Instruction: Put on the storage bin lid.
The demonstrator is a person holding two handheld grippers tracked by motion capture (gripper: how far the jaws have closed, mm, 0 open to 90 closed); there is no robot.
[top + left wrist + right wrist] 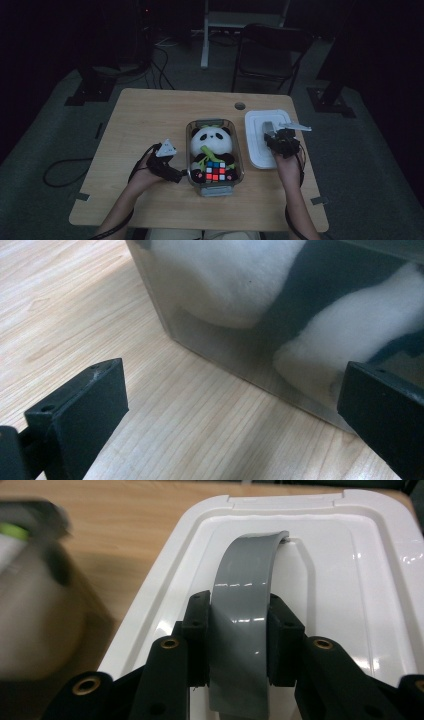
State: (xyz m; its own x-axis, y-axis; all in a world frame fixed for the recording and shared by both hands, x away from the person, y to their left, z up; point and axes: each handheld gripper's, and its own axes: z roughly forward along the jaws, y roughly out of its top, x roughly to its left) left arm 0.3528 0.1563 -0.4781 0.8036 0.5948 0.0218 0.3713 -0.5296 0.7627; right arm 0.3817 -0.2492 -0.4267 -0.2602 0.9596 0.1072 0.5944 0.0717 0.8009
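Bin mid-table, panda and cube inside, lid just right of bin.

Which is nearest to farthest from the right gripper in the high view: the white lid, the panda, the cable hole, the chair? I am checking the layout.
1. White lid, under the right gripper.
2. Panda, in the bin leftward.
3. Cable hole, table's far edge.
4. Chair, beyond the table.
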